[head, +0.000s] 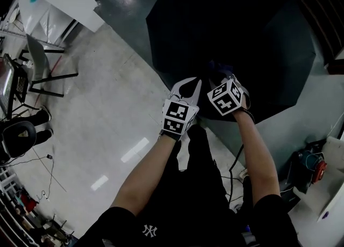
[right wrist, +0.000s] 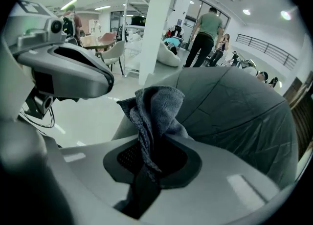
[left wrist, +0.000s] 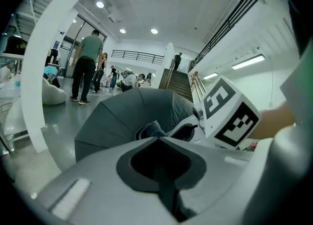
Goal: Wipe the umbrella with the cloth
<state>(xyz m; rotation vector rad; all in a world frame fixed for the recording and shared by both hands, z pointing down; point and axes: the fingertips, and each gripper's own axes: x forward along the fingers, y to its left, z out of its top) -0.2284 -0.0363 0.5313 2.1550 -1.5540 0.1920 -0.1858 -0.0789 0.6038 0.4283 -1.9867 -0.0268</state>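
Observation:
A large black umbrella [head: 231, 31] lies open on the floor, its canopy facing up. It shows as a grey dome in the left gripper view [left wrist: 122, 116] and in the right gripper view [right wrist: 239, 111]. My right gripper [head: 219, 78] [right wrist: 156, 141] is shut on a dark grey cloth [right wrist: 156, 109], which bunches up out of the jaws just at the canopy's near edge. The cloth [left wrist: 151, 130] also shows in the left gripper view, beside the right gripper's marker cube [left wrist: 230, 114]. My left gripper [head: 192, 85] [left wrist: 159, 140] hovers close to the right one, shut and holding nothing.
A white pillar [right wrist: 159, 23] stands on the pale floor [head: 107, 122]. Chairs [head: 40, 60] and desks sit at the left. Several people [left wrist: 85, 67] stand in the hall beyond the umbrella. Cables and boxes [head: 314, 168] lie at the lower right.

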